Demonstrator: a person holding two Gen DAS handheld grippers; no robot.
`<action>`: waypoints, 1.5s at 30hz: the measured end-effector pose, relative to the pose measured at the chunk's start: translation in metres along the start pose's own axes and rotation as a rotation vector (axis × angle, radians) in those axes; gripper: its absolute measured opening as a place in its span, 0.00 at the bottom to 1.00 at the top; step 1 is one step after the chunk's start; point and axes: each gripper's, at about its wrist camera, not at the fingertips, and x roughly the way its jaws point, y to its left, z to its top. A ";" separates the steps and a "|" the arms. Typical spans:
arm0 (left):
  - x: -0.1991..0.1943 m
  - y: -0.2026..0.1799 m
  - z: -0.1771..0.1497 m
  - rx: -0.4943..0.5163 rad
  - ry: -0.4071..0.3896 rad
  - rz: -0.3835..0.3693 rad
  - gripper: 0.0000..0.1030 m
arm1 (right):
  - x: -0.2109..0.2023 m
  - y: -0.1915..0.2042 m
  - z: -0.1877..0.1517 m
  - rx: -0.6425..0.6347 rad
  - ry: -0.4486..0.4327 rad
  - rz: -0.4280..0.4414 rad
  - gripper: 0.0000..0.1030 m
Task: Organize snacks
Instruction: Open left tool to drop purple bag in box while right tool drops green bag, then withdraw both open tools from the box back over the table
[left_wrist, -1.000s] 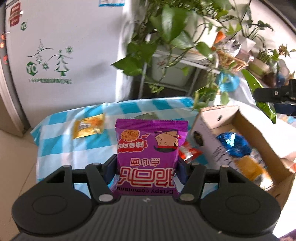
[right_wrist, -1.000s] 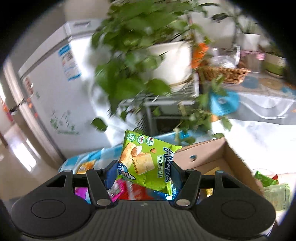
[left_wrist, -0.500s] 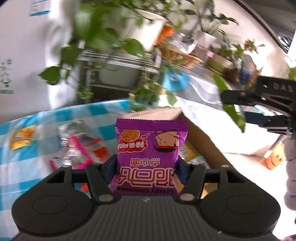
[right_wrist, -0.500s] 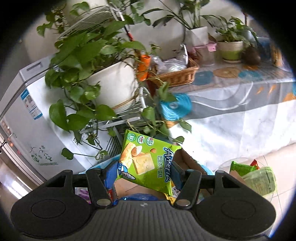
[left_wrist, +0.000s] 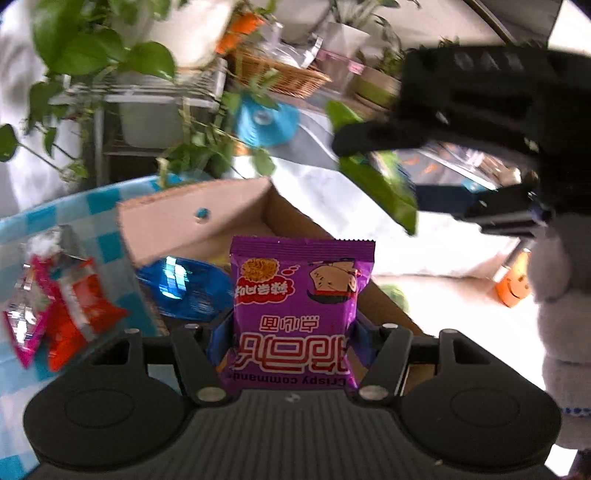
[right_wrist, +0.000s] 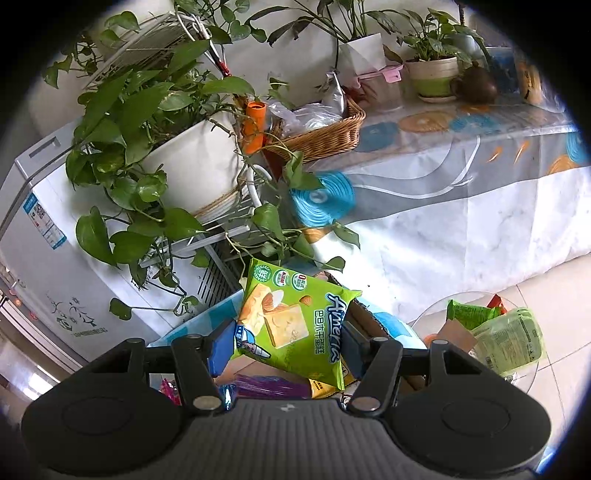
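The left gripper (left_wrist: 293, 332) is clamped on a purple foil snack packet (left_wrist: 297, 314), its 2 blue-padded fingers (left_wrist: 218, 339) pressing the packet's side edges low down, so most of the packet stands free above them. The right gripper (right_wrist: 286, 347) likewise grips a lime-green bread packet (right_wrist: 291, 325) by its sides, tilted a little, the pads closed to about the packet's width.

Both packets hang over the open brown cardboard box (left_wrist: 192, 221) that sits on the blue-and-white checked tablecloth (left_wrist: 55, 218). The step in hand looks like dropping them in. To do it well, I would lower each packet until its bottom edge is inside the walls before parting the pads, and let one go at a time, since the right gripper (left_wrist: 461, 110) hovers close above the same opening in the left wrist view and the 2 could collide. Aim for a bare patch of the box floor, beside the shiny blue packet (left_wrist: 184, 288) already lying there.

The purple packet is puffed, upside down to the camera, printed with red-and-white lettering and a cartoon face. A red-and-pink packet (left_wrist: 62, 295) lies outside on the cloth, not yet packed.
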 end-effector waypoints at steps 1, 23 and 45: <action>0.001 -0.002 -0.001 0.003 0.003 -0.006 0.66 | 0.000 0.000 0.000 0.003 0.000 0.001 0.66; -0.045 0.039 0.000 0.004 -0.054 0.078 0.84 | 0.009 0.020 -0.001 -0.014 0.007 0.060 0.78; -0.094 0.179 0.006 -0.096 -0.044 0.311 0.85 | 0.038 0.086 -0.020 -0.188 0.070 0.144 0.78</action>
